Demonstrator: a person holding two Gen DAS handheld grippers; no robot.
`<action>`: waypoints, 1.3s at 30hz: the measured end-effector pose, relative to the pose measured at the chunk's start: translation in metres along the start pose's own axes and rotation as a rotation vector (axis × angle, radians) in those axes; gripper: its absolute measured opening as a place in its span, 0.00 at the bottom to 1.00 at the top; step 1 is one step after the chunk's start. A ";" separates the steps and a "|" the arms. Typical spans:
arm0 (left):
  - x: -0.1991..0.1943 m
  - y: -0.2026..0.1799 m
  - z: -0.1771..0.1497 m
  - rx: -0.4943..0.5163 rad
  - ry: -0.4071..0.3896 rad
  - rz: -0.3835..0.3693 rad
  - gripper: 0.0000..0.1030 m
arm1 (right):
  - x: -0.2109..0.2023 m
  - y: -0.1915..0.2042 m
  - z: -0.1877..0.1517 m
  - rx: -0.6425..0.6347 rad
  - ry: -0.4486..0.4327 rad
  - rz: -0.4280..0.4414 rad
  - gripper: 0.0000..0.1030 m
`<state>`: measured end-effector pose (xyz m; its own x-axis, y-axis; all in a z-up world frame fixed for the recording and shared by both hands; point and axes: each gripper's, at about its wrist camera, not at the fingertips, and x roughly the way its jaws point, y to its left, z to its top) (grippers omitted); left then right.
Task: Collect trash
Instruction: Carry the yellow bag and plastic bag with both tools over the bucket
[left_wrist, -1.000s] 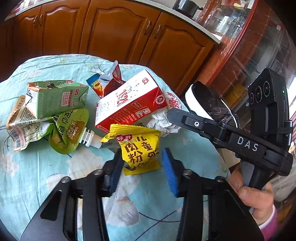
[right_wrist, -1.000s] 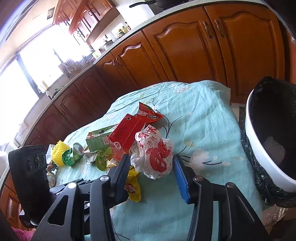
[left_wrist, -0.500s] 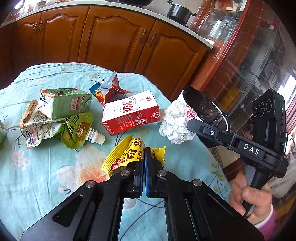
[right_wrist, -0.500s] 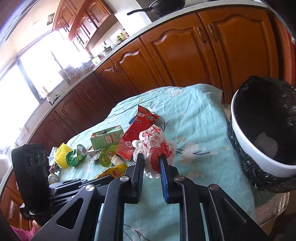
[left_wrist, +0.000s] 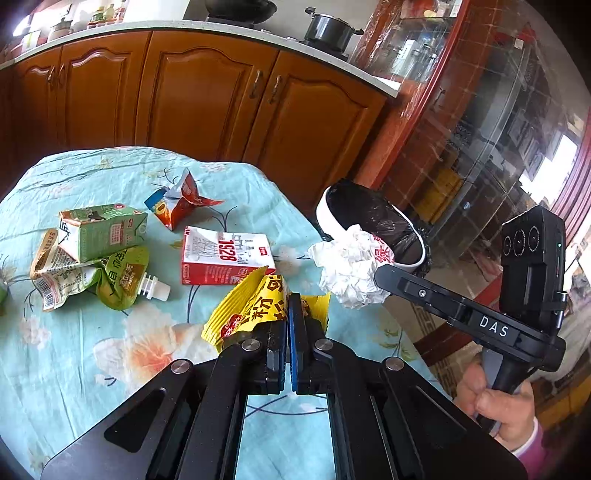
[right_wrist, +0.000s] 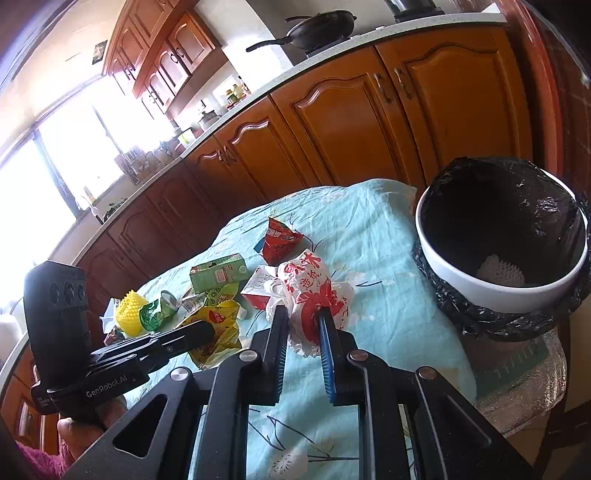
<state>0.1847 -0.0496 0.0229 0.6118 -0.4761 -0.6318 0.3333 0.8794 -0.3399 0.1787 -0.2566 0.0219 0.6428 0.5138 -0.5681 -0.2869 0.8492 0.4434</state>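
My left gripper (left_wrist: 288, 306) is shut on a yellow snack wrapper (left_wrist: 251, 306), which hangs crumpled just above the teal tablecloth (left_wrist: 74, 354). My right gripper (right_wrist: 301, 314) is shut on a crumpled white plastic bag with red print (right_wrist: 306, 280), lifted off the cloth. In the left wrist view that bag (left_wrist: 347, 269) sits at the tip of the right gripper (left_wrist: 382, 275), close to the bin. A white trash bin with a black liner (right_wrist: 495, 293) stands beyond the table's right edge, with a white foam net inside it. The left wrist view shows the same bin (left_wrist: 406, 254) behind the bag.
On the cloth lie a red-and-white milk carton (left_wrist: 221, 258), a green carton (left_wrist: 103, 230), a green spout pouch (left_wrist: 125, 275), a torn red wrapper (left_wrist: 181, 199), a yellow foam net (right_wrist: 129, 314) and a crushed can (right_wrist: 168, 299). Wooden cabinets (left_wrist: 207, 92) stand behind the table.
Both grippers went from open to shut, the left on the yellow wrapper and the right on the plastic bag. Both then rose, and the right one carried the bag toward the bin.
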 end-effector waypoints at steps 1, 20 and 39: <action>0.001 -0.003 0.001 0.004 0.000 -0.002 0.01 | -0.002 -0.001 0.000 0.001 -0.003 -0.003 0.16; 0.035 -0.068 0.027 0.115 0.021 -0.070 0.01 | -0.052 -0.043 0.005 0.051 -0.096 -0.072 0.16; 0.085 -0.112 0.069 0.183 0.049 -0.118 0.01 | -0.083 -0.098 0.031 0.095 -0.166 -0.160 0.16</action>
<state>0.2489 -0.1885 0.0545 0.5265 -0.5712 -0.6297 0.5280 0.8002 -0.2844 0.1752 -0.3857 0.0469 0.7848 0.3402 -0.5181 -0.1095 0.8988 0.4244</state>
